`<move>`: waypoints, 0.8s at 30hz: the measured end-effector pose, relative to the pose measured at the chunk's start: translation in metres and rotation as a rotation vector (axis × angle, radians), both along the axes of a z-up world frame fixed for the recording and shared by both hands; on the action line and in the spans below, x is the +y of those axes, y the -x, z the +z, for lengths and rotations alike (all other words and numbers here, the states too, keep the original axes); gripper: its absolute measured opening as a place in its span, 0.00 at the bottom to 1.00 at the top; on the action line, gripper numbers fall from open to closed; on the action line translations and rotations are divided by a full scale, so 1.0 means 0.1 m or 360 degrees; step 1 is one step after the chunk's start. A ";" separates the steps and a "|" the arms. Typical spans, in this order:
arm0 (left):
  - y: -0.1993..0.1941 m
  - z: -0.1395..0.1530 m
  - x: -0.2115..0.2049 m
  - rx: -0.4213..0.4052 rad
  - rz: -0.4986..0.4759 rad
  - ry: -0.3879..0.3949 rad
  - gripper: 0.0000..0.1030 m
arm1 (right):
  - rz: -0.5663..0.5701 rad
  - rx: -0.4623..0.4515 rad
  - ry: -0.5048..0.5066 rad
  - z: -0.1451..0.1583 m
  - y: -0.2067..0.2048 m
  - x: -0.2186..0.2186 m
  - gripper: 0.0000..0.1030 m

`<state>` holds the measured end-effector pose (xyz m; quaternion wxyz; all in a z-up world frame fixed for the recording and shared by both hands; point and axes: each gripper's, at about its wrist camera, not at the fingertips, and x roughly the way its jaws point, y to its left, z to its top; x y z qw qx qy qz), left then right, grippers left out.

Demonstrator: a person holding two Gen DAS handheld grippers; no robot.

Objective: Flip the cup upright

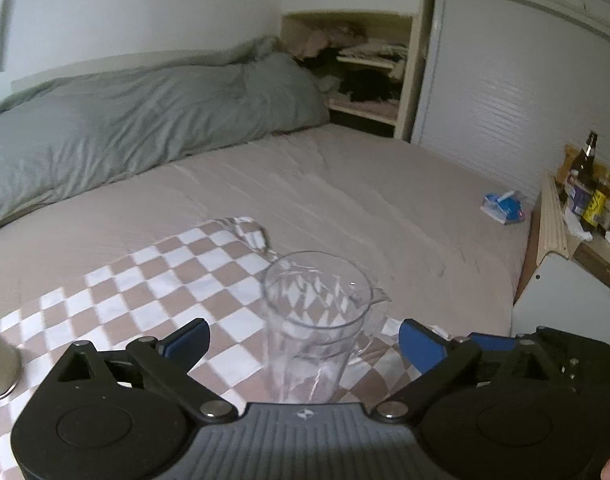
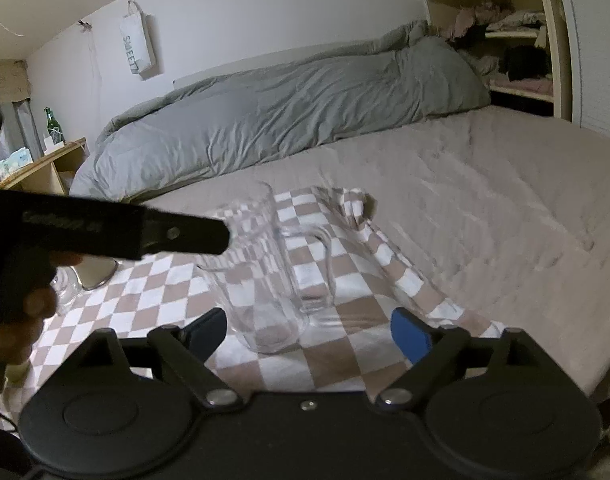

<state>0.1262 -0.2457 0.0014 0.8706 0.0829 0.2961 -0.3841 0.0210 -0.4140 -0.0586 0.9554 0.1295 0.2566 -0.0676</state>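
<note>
Your bed (image 1: 385,184) carries a checked cloth (image 1: 145,280). On it the clear cup (image 1: 317,320) stands, seemingly mouth-up, between your left gripper (image 1: 303,342), spread wide; your right gripper (image 2: 307,328) is equally spread, untouching.

Clear handled cup (image 1: 317,320) upright on checkered cloth (image 1: 145,280).

The left gripper (image 1: 303,338) points forward with its two blue-padded fingers (image 1: 419,344) spread wide apart, holding nothing. The right gripper (image 2: 309,330) is likewise spread wide and holds nothing. From the right wrist view, the left gripper's black body crosses the left side, gripped by the person's left hand (image 2: 21,316).
</note>
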 end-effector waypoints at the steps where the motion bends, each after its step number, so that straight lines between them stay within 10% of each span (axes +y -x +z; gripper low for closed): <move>1: 0.04 0.03 0.07 -0.0011 0.0019 0.0008 0.98 | 0.0002 -0.0005 0.0008 0.04 0.02 0.03 0.88; 24: 0.84 0.38 1.39 -0.0216 0.0451 -0.0075 1.00 | -0.0008 -0.0055 0.0198 0.57 0.40 0.85 0.97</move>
